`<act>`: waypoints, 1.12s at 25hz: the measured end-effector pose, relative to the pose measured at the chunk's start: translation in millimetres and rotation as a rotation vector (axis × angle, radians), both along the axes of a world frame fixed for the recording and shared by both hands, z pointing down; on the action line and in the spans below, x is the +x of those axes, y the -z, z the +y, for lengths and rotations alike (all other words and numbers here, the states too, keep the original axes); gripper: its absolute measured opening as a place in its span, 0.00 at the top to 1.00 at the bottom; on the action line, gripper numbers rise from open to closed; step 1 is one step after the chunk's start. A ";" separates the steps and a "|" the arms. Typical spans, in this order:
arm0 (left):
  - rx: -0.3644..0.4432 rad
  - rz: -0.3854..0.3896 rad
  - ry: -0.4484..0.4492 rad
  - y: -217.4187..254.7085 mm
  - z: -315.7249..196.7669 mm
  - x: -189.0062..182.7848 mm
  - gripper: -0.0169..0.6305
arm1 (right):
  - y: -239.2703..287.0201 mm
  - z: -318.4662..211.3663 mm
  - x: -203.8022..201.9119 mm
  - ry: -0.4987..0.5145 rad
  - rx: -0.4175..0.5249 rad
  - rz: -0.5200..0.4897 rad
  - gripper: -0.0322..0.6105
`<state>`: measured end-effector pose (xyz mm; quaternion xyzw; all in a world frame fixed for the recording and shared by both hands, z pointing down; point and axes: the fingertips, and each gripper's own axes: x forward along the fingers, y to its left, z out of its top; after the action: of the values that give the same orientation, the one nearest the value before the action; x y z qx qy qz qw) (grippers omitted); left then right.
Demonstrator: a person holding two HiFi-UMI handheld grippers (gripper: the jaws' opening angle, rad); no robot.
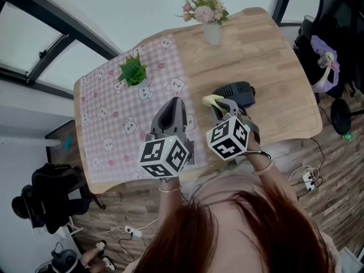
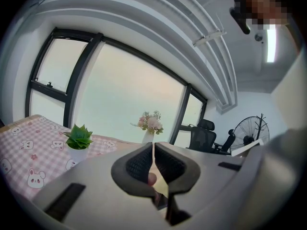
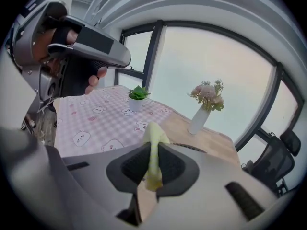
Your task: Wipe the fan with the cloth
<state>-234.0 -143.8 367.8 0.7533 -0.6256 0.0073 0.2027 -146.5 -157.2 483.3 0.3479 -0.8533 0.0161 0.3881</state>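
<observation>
The person's two hands reach forward over the near edge of the light wooden desk (image 1: 273,56). The left tongs (image 1: 173,101) are pressed together with nothing in them. The right tongs (image 1: 219,103) are clamped on the pale yellow cloth (image 1: 210,100), close beside the small dark fan (image 1: 239,91) on the desk. Bare wood lies open behind the fan.

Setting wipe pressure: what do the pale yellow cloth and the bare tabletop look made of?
Pale yellow cloth: soft matte fabric, seemingly; it folds limply in the right gripper's shut jaws. Bare tabletop: light wood, probably smooth-finished; plank seams and grain show.
</observation>
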 end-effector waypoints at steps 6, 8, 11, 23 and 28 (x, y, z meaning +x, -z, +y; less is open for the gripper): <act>-0.002 0.014 0.010 -3.0 -0.9 2.5 0.95 | 3.0 -8.7 13.7 -0.033 -0.015 -0.016 0.89; -0.003 0.020 0.012 -3.1 -0.9 4.8 0.95 | 3.8 -11.3 17.9 -0.040 -0.023 -0.031 0.89; 0.000 0.031 0.020 -2.0 -1.8 7.2 0.95 | 4.8 -14.2 22.1 -0.042 -0.037 -0.053 0.89; -0.006 0.069 0.038 -3.8 -5.3 19.2 0.95 | 12.3 -18.8 31.2 -0.030 -0.027 -0.097 0.89; -0.013 0.077 0.036 -6.9 -6.8 26.7 0.95 | 16.1 -24.2 38.1 -0.049 -0.029 -0.129 0.89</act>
<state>-207.3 -150.6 374.7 0.7403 -0.6307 -0.0214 0.2318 -108.5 -181.4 467.1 0.3612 -0.8674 0.0602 0.3369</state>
